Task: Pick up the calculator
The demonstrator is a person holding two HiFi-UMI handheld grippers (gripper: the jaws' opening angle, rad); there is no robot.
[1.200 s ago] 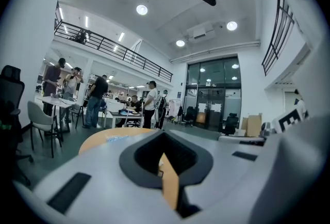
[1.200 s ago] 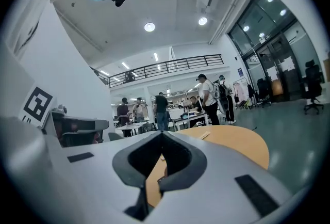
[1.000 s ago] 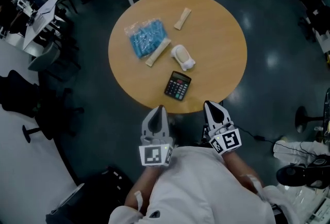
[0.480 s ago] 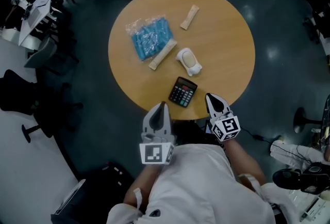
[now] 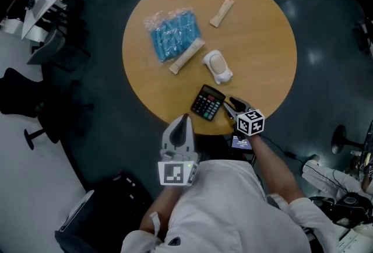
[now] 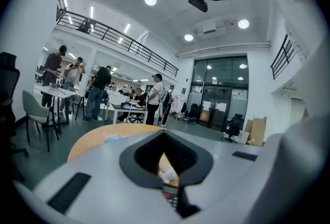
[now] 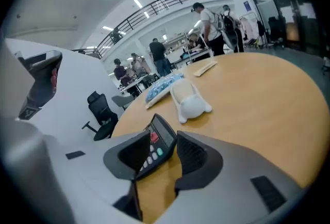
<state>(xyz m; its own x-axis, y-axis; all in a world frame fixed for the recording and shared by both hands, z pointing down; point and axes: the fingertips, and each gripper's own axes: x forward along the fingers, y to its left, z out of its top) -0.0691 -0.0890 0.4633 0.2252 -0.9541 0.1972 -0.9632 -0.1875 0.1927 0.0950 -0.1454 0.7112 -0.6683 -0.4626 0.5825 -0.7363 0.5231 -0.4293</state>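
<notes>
A black calculator (image 5: 208, 102) lies near the front edge of the round wooden table (image 5: 262, 48). My right gripper (image 5: 229, 107) reaches over that edge at the calculator's right side. In the right gripper view the calculator (image 7: 159, 140) sits tilted between the jaws of the right gripper (image 7: 164, 149). They are opening, with a gap at the right pad. My left gripper (image 5: 183, 122) hangs below the table edge, its fingers together with nothing held. Through its narrow slit the left gripper (image 6: 167, 182) view shows a sliver of the calculator (image 6: 170, 198).
Farther back on the table lie a white mouse-shaped object (image 5: 217, 66), a blue plastic bag (image 5: 173, 38), a beige stick (image 5: 187, 56) and a small beige packet (image 5: 222, 12). Office chairs and desks (image 5: 41, 7) stand on the dark floor at the left.
My right gripper has dropped down and forward over the table edge, and its jaws have spread around the calculator. The left gripper has edged towards the table, still shut.
</notes>
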